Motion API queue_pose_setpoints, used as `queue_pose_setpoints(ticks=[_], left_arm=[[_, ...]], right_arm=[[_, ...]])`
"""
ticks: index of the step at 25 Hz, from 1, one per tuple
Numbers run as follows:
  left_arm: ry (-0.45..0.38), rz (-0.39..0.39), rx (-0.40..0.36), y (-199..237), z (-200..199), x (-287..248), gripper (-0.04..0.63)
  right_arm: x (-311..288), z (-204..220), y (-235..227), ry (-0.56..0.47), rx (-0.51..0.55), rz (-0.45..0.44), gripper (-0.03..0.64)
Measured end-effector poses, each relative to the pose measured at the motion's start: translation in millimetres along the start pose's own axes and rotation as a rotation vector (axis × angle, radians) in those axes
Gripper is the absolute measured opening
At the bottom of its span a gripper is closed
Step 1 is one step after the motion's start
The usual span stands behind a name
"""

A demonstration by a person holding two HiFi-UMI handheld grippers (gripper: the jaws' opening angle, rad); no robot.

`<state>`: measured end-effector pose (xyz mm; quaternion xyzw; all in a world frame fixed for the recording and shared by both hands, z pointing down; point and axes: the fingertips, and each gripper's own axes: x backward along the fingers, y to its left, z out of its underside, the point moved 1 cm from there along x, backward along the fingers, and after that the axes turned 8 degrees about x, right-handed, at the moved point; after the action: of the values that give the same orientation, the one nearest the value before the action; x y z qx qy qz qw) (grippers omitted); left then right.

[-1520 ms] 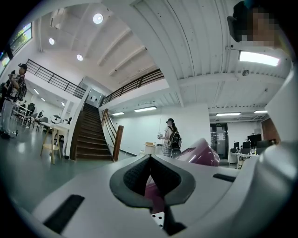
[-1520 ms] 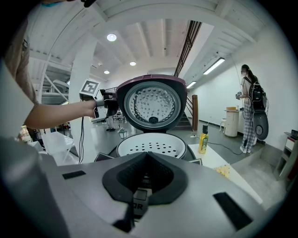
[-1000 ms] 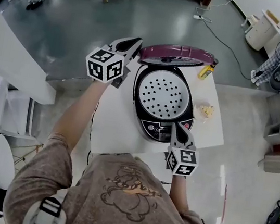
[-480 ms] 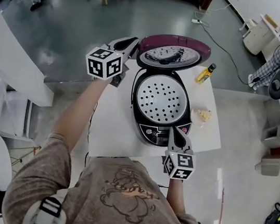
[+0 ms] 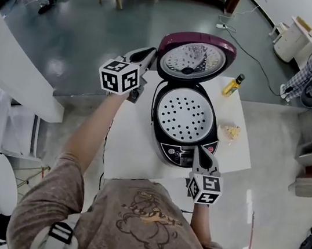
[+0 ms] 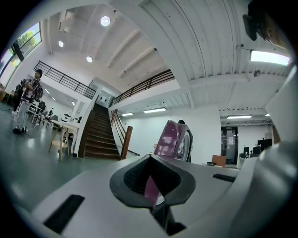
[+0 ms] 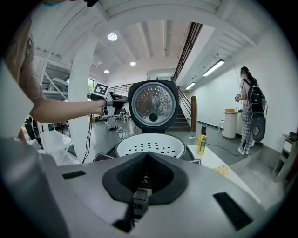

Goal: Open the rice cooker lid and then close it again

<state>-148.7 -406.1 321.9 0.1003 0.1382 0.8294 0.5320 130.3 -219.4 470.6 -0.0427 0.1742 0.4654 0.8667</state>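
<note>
Left hand-held gripper (image 5: 150, 52) has its jaws clenched together with nothing caught between them, its tips at the left rim of the lid (image 5: 196, 58); whether they actually touch the rim cannot be told. The lid stands fully raised on its rear hinge, its shiny inner face turned toward the person, and from the left gripper view it appears edge-on just ahead of the jaws. That placement reads as a steadying or pushing contact rather than a grasp: closed tips beside the rim suit nudging the lid forward and down, so the opening half looks done and the closing half not yet begun.

Right hand-held gripper (image 5: 200, 150) is likewise clenched and empty, its tips down at the front control panel of the rice cooker (image 5: 170, 146), probably near the latch, bracing the body so it does not slide on the surface (image 5: 127, 140). Inside the pot lies a white perforated tray (image 5: 184, 114). A small yellow bottle (image 5: 232, 85) and a yellowish scrap (image 5: 231, 131) sit to the cooker's right, clear of the lid's swing.

The left arm reaches far forward, nearly straight, its gripper held level. The right arm is tucked close to the body, elbow bent, its gripper tipped slightly downward.
</note>
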Motion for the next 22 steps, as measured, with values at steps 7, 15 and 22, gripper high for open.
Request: queue_pose_setpoints(ticks=[7, 15, 22], left_arm=[[0.006, 0.042, 0.000, -6.1, -2.6, 8.8, 0.021], [-0.012, 0.092, -0.038, -16.1, -10.3, 20.4, 0.023], [-0.011, 0.150, -0.053, -27.6, -10.1, 22.3, 0.116]], right_arm=[[0.9, -0.5, 0.5, 0.000, -0.008, -0.005, 0.005], [0.7, -1.2, 0.0, 0.003, -0.011, -0.008, 0.005], [-0.7, 0.0, 0.2, 0.002, -0.011, -0.009, 0.005]])
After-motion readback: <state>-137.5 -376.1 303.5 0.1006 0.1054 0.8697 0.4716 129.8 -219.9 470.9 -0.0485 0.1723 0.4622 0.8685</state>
